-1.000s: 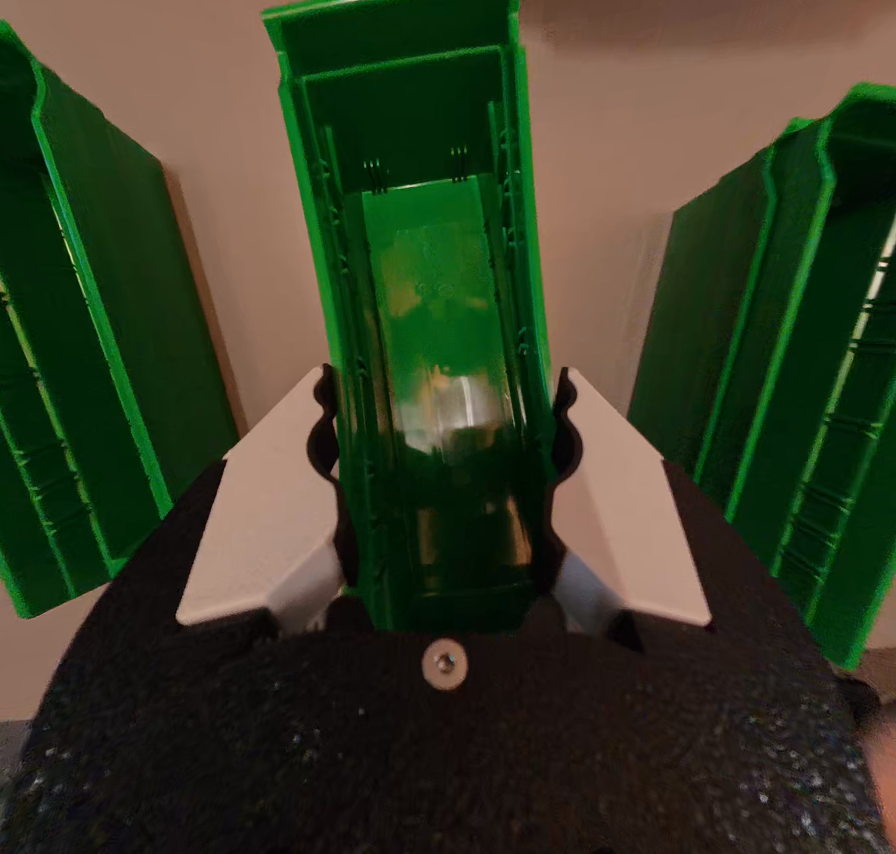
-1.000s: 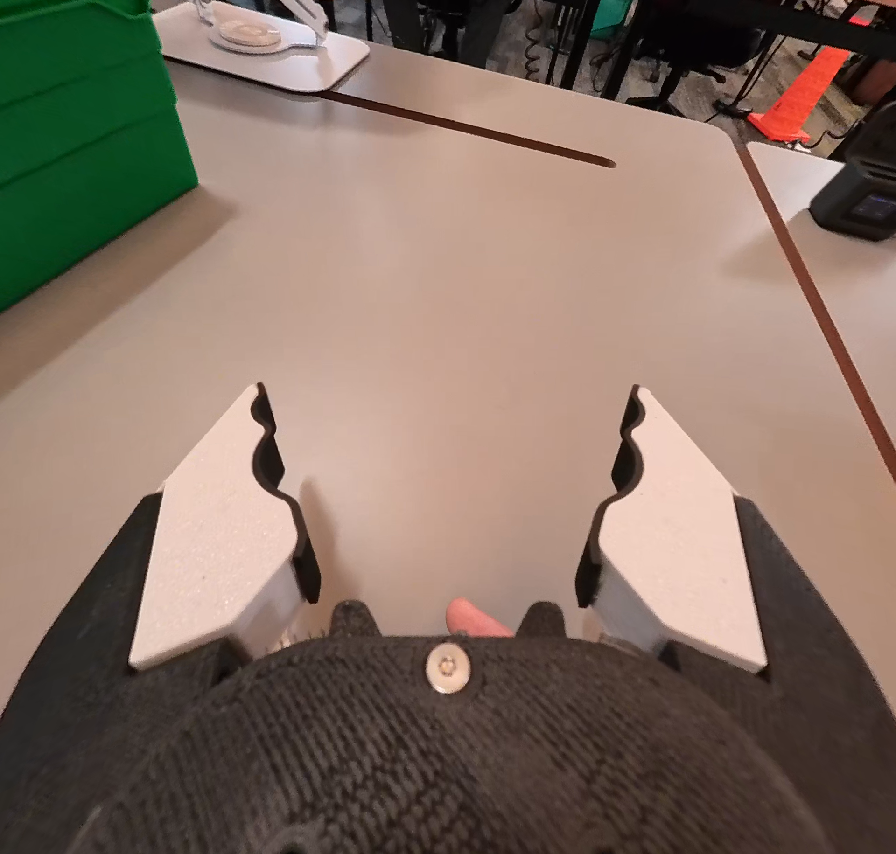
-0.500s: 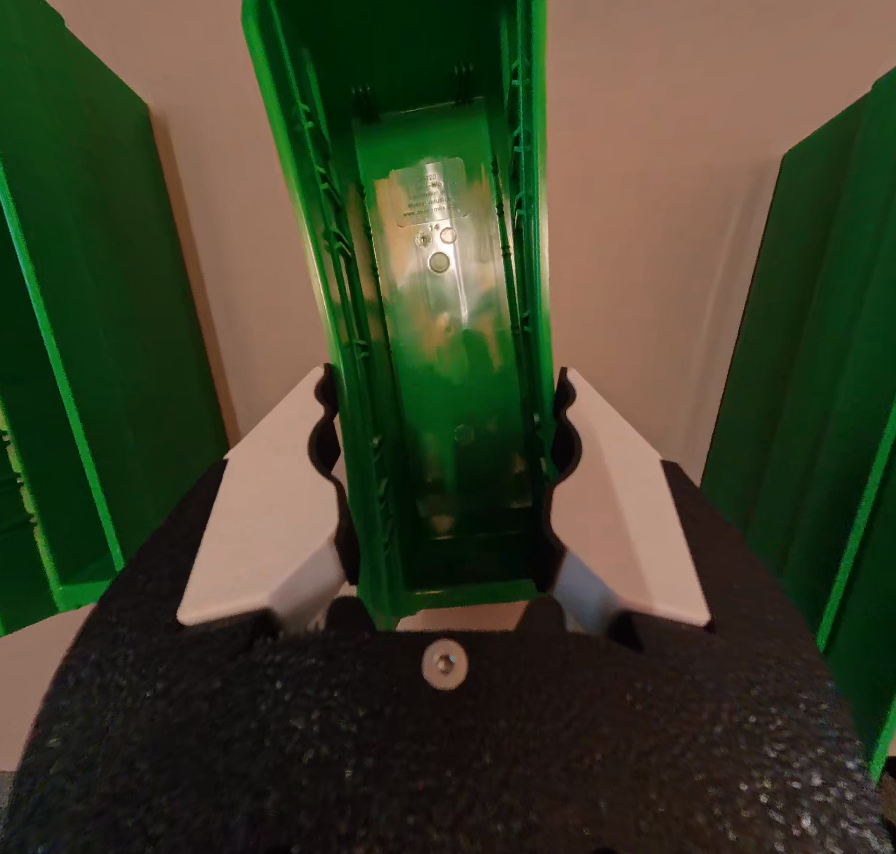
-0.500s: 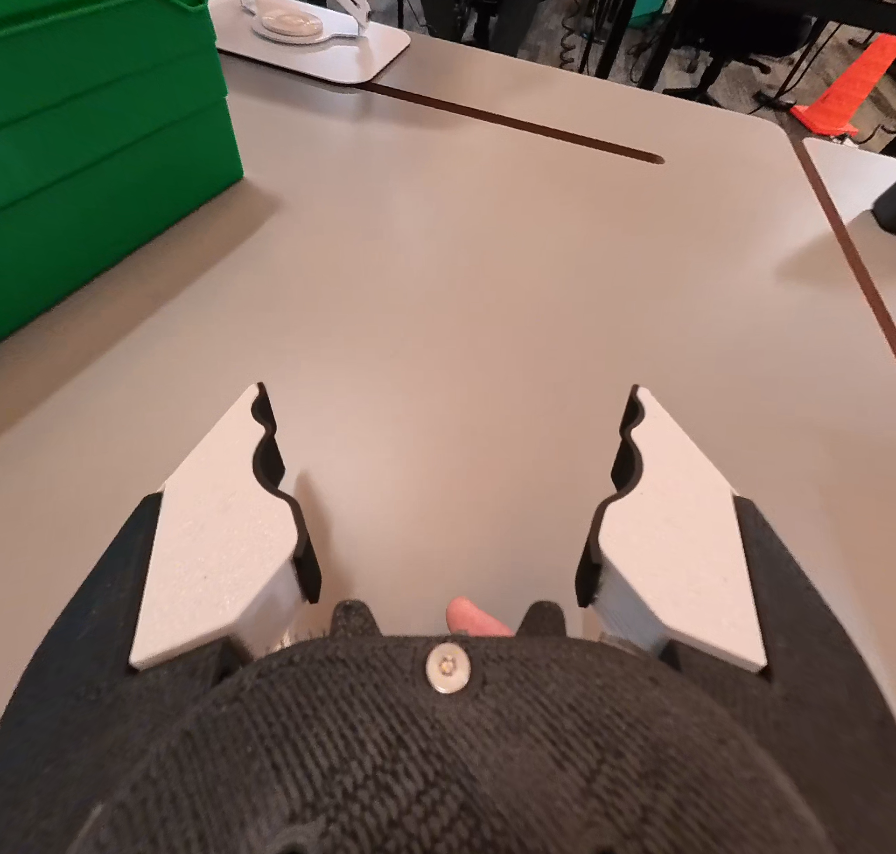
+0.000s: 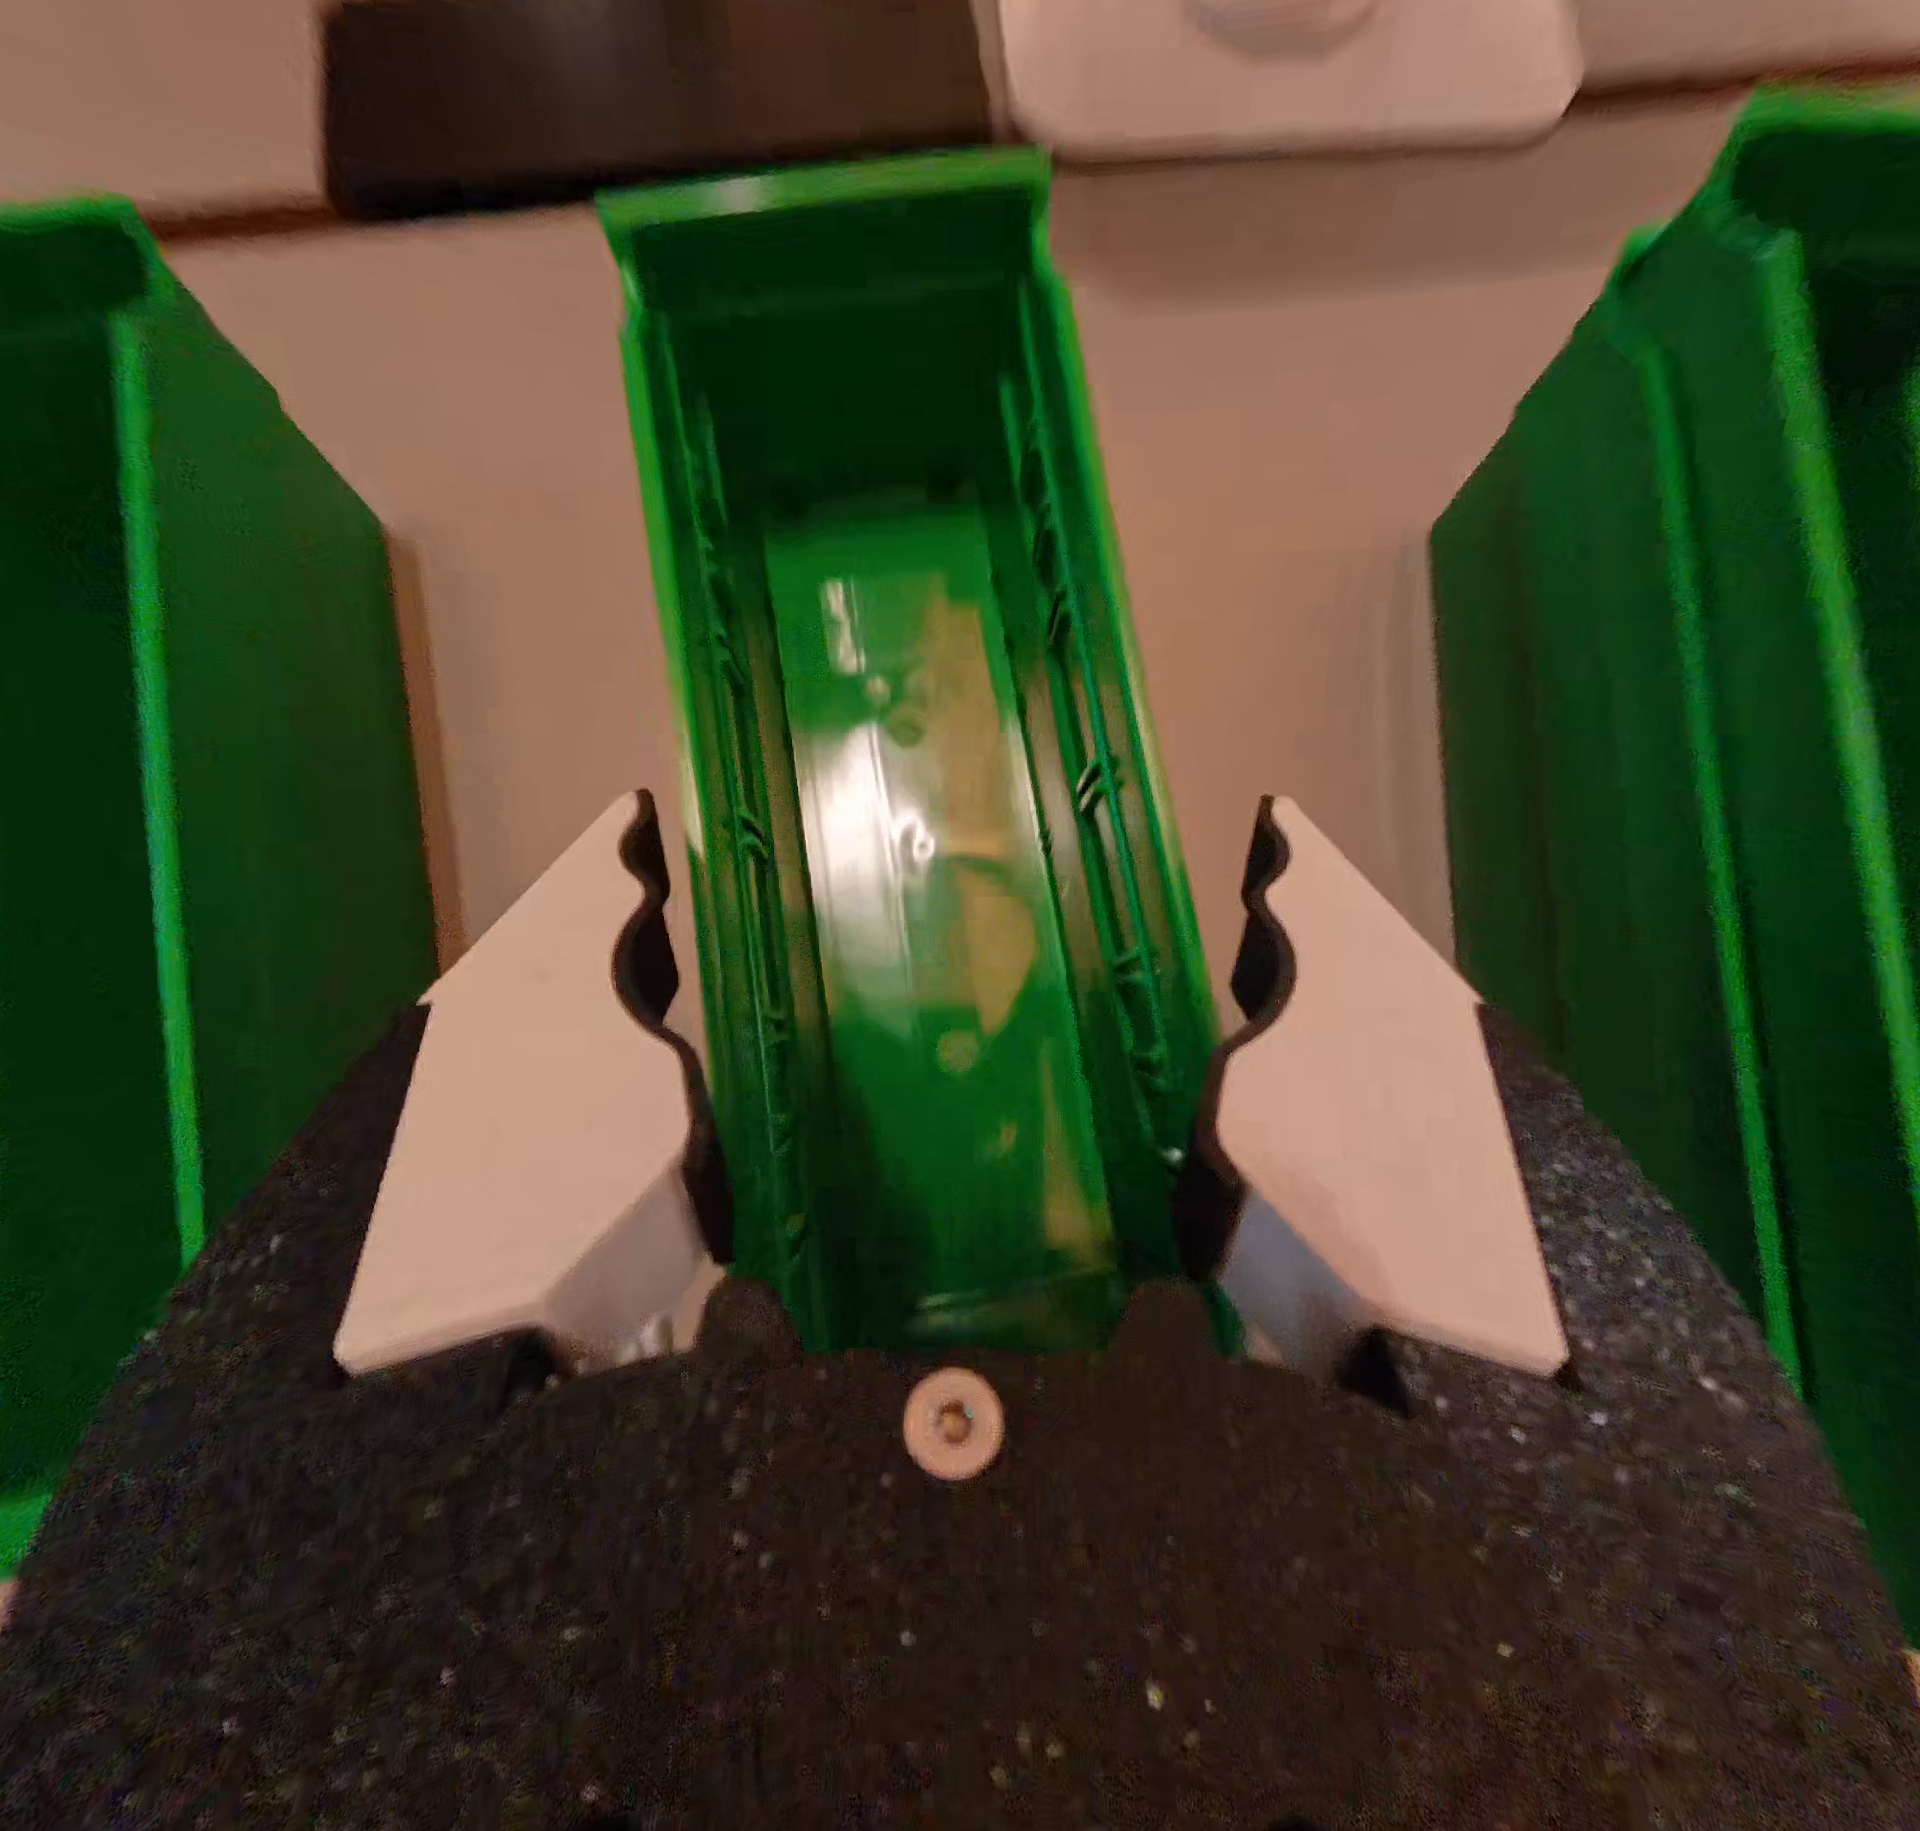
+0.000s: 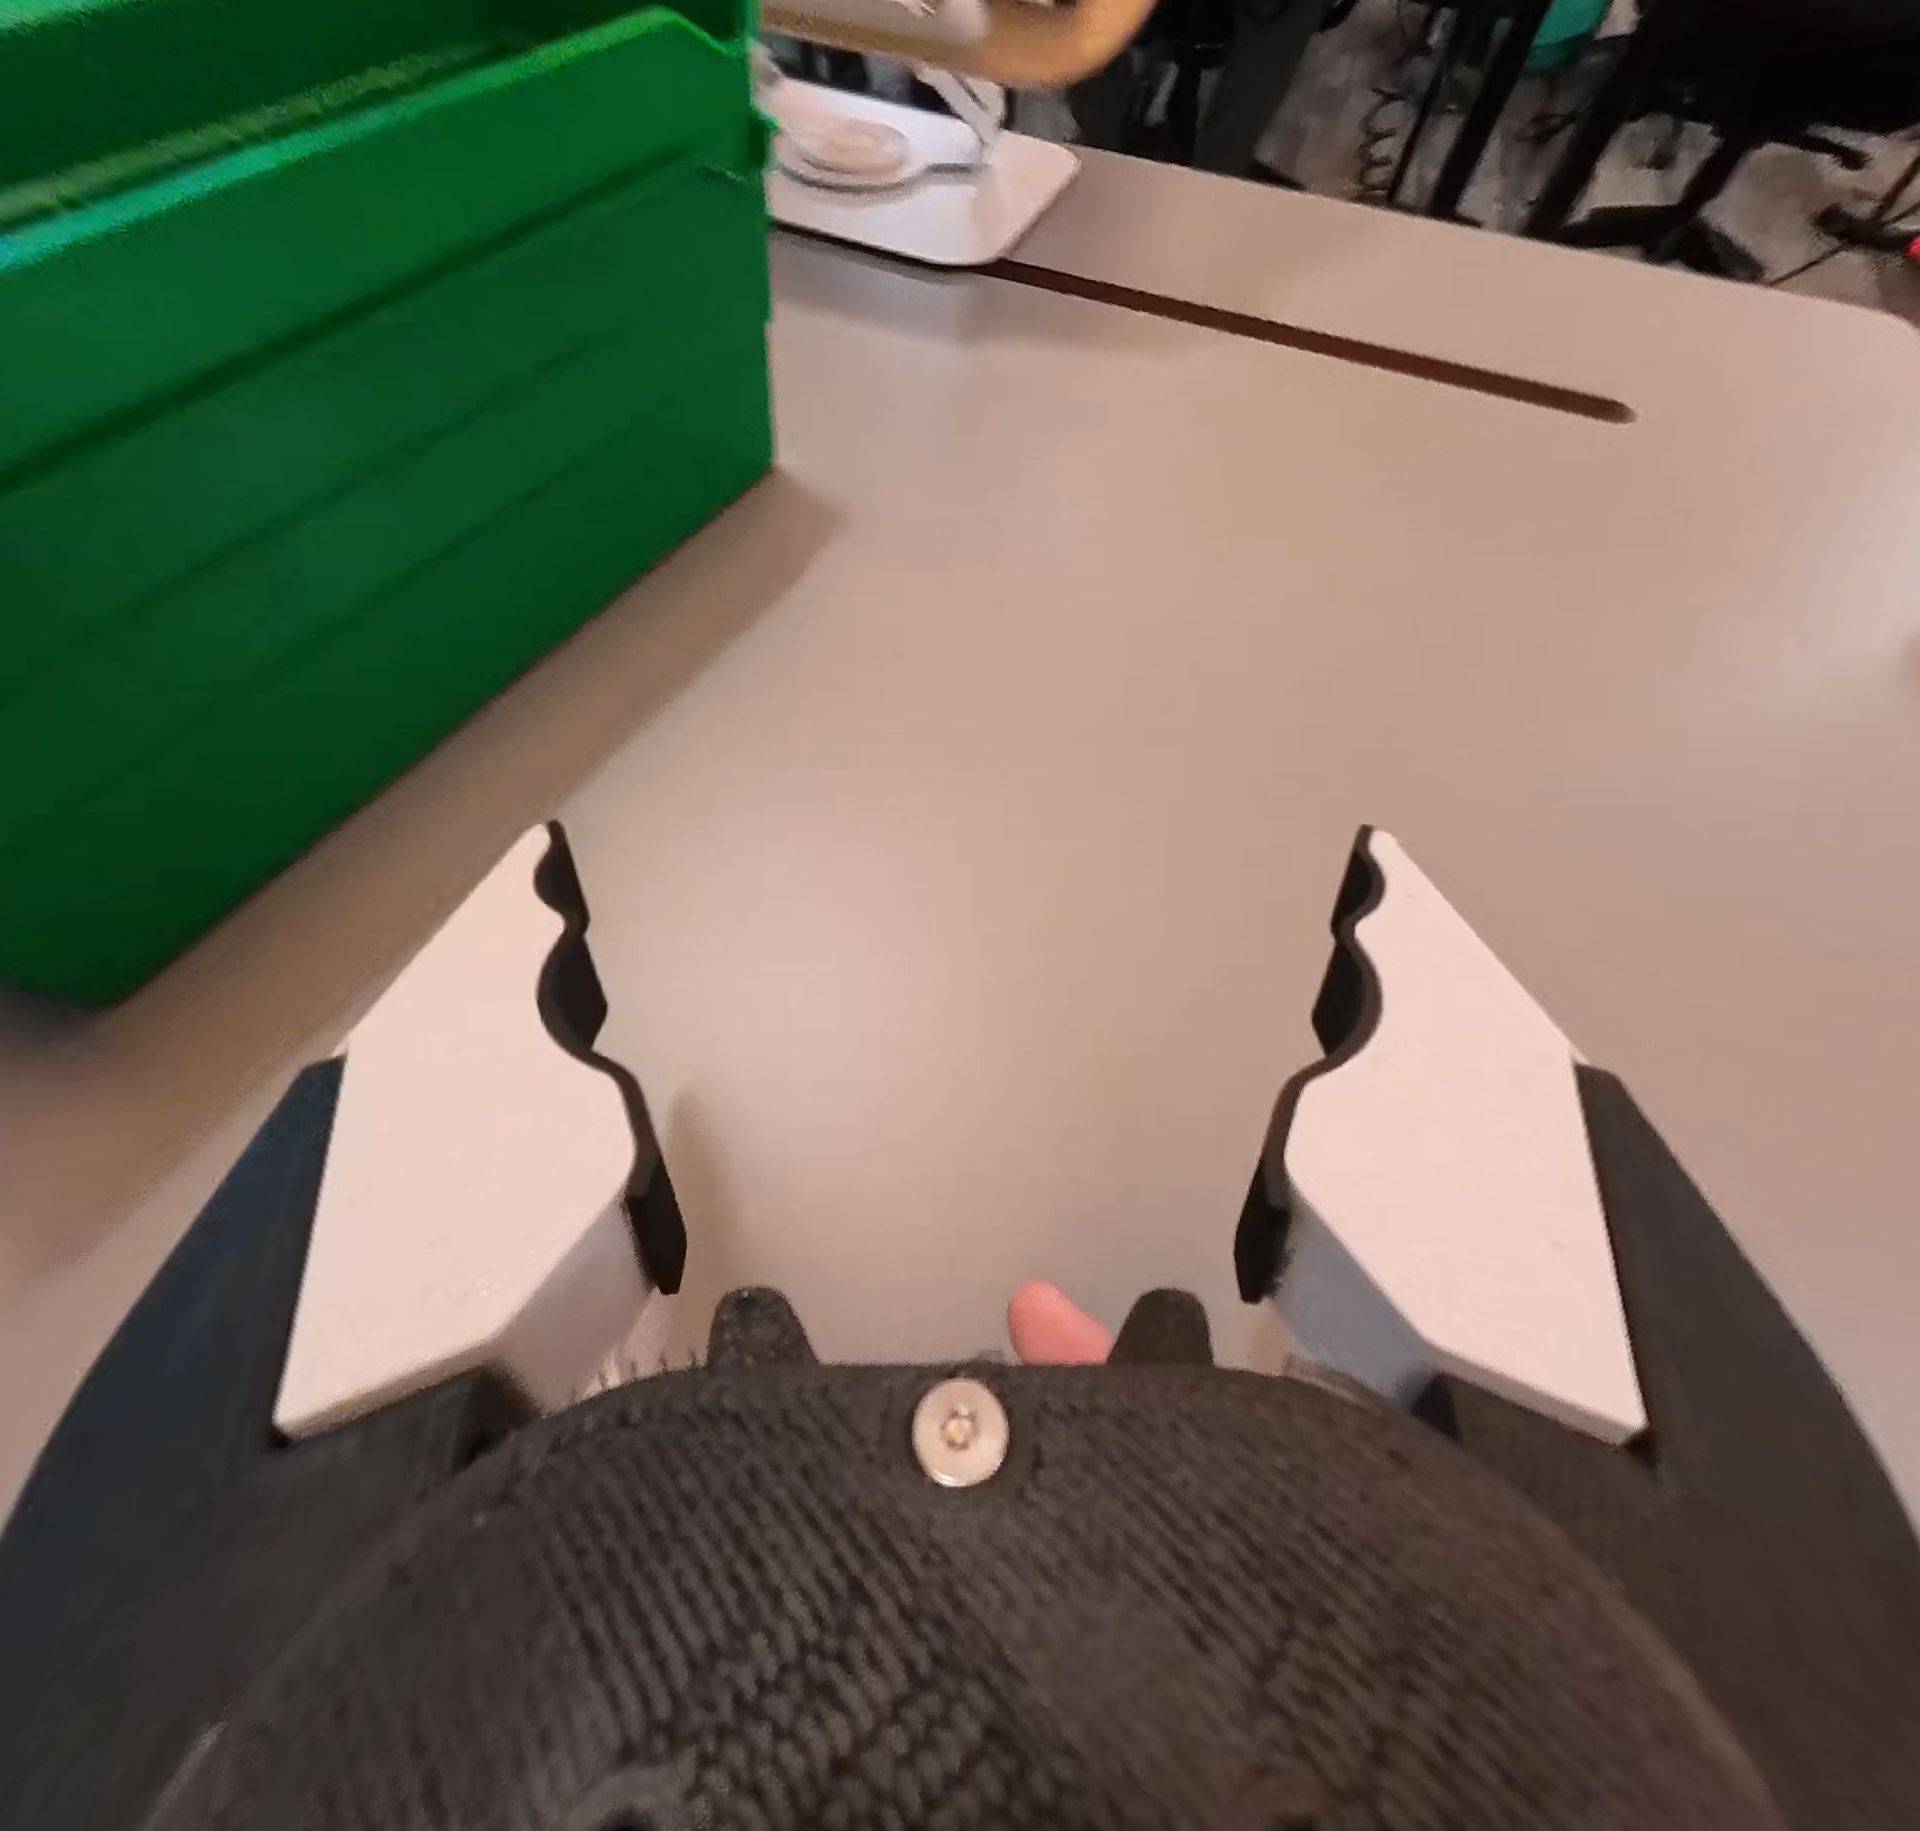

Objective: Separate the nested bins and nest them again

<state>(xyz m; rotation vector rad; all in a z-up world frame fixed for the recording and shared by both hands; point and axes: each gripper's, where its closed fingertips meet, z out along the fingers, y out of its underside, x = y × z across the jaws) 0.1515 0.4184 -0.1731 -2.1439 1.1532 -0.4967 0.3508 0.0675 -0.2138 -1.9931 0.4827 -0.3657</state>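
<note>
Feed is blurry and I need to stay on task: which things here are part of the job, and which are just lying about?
Job:
narrow green plastic bin between the left gripper fingers
green bin at left
green bin at right
open right gripper

Lying about:
white stand base
grey table

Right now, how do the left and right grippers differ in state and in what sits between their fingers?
The left gripper has a narrow green bin between its fingers, which sit close against the bin's sides; the right gripper is open around nothing but bare table. The left faces two more green bins, one on each side; the right has a green bin off to its left. Both share white fingers and black bodies.
</note>
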